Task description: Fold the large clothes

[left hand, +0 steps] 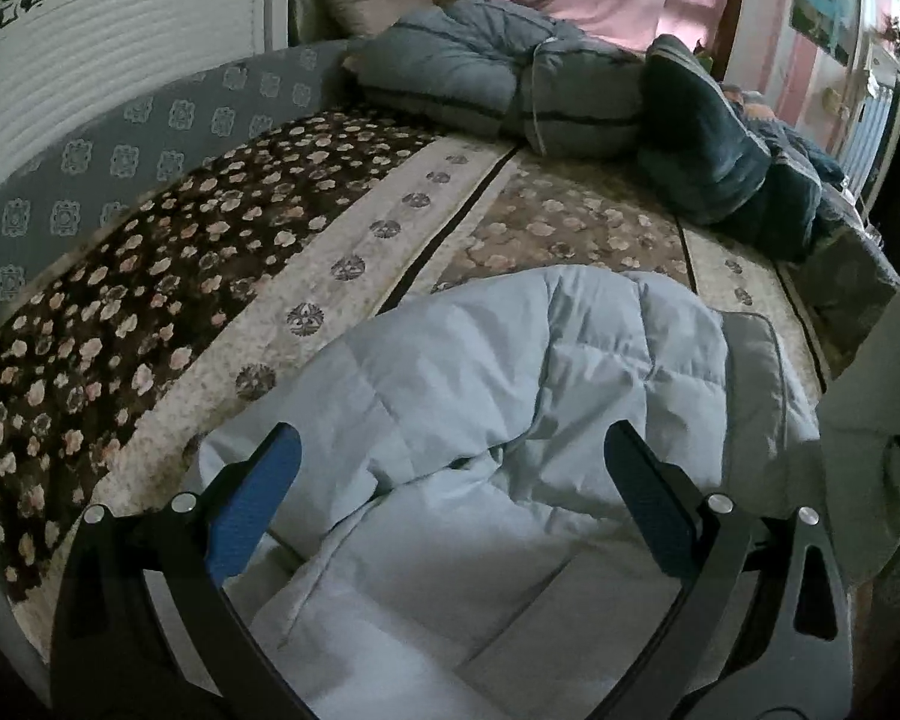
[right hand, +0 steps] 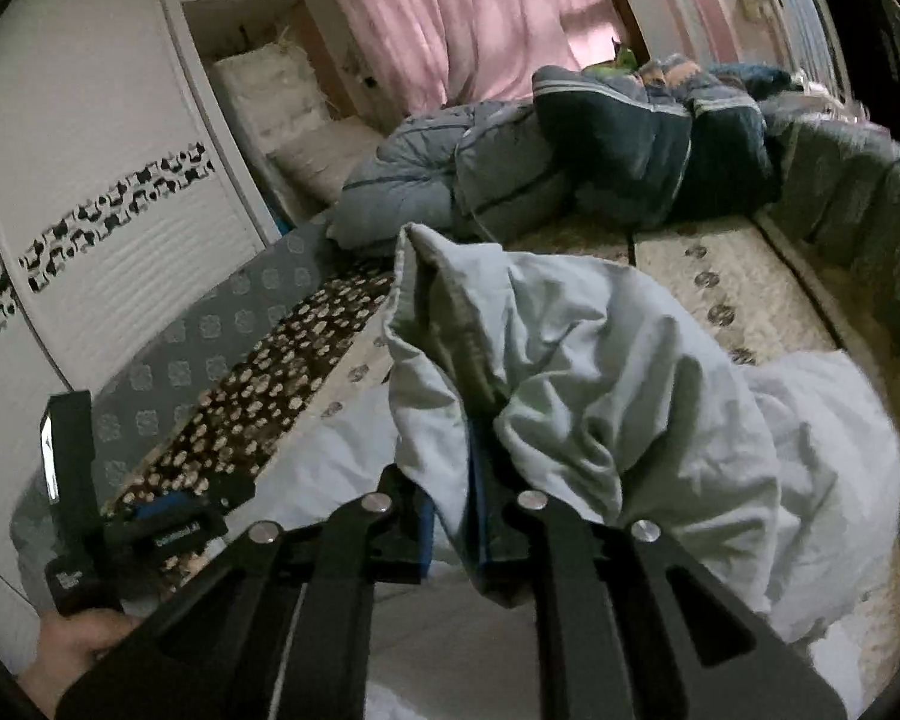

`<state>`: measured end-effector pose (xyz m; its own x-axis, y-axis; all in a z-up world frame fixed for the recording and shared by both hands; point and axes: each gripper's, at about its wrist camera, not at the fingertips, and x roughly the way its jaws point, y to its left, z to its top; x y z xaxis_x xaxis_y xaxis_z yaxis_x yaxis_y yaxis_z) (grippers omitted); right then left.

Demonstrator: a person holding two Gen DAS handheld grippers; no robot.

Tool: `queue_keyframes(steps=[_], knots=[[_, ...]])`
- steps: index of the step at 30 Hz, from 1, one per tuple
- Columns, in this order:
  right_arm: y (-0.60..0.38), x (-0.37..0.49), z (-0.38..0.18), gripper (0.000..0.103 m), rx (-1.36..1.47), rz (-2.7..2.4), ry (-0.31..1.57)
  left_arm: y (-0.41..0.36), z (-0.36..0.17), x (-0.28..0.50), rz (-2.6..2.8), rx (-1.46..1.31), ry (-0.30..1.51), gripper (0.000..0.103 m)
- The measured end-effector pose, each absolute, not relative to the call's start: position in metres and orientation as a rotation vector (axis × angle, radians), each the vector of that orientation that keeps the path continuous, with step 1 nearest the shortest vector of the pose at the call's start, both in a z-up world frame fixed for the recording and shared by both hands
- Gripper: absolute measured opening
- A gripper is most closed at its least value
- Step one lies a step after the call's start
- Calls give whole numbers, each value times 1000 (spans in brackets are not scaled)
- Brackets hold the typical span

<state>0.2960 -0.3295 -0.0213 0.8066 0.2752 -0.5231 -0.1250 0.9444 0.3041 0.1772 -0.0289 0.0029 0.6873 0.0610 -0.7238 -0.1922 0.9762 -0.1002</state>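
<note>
A large pale blue quilted garment (left hand: 510, 372) lies bunched on the flower-patterned bed cover (left hand: 150, 300). In the left wrist view my left gripper (left hand: 456, 480) stands open just above the garment, its blue pads (left hand: 264, 504) wide apart with only loose cloth below them. In the right wrist view my right gripper (right hand: 456, 498) is shut on a fold of the same garment (right hand: 600, 372). The cloth rises out of the jaws in a crumpled peak and drapes to the right over the fingers. A person's hand (right hand: 72, 654) holds the left gripper's handle at the lower left.
Grey-blue folded quilts (left hand: 498, 90) and dark blue bedding (left hand: 720, 156) are piled at the far end of the bed. A white wardrobe (right hand: 90, 180) stands along the left side, a pink curtain (right hand: 462, 12) hangs behind. A grey padded bed edge (right hand: 870, 228) runs along the right.
</note>
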Motion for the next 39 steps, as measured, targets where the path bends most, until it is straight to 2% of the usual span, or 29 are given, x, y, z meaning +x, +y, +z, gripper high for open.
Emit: queue_keyframes(steps=[3, 5, 6, 8, 9, 15, 21, 23, 30, 39], knots=[[-316, 290, -18, 18, 131, 128, 652, -36, 10, 169, 126, -152, 783, 100], [-296, 285, -19, 28, -52, 25, 670, -39, 16, 162, 118, -125, 771, 100], [-291, 284, -19, 37, -103, -3, 668, -39, 20, 158, 121, -113, 763, 100], [-276, 279, -18, 65, -242, -64, 662, -35, 25, 152, 129, -110, 754, 100], [-273, 277, -16, 102, -249, -51, 669, -31, 27, 148, 137, -120, 753, 100], [-270, 257, -1, 101, -156, 5, 655, -12, 31, 132, 158, -159, 767, 100], [-310, 211, 40, 101, -34, -1, 493, -19, 30, 122, 138, -144, 767, 100], [-338, 202, 43, 101, 4, -67, 490, -28, 25, 122, 119, -134, 784, 100], [-434, 215, -20, 101, 33, -248, 682, -82, -9, 139, 29, 2, 881, 100], [-555, 221, -87, 101, 332, -441, 816, -148, -95, 174, -166, -35, 1140, 100]])
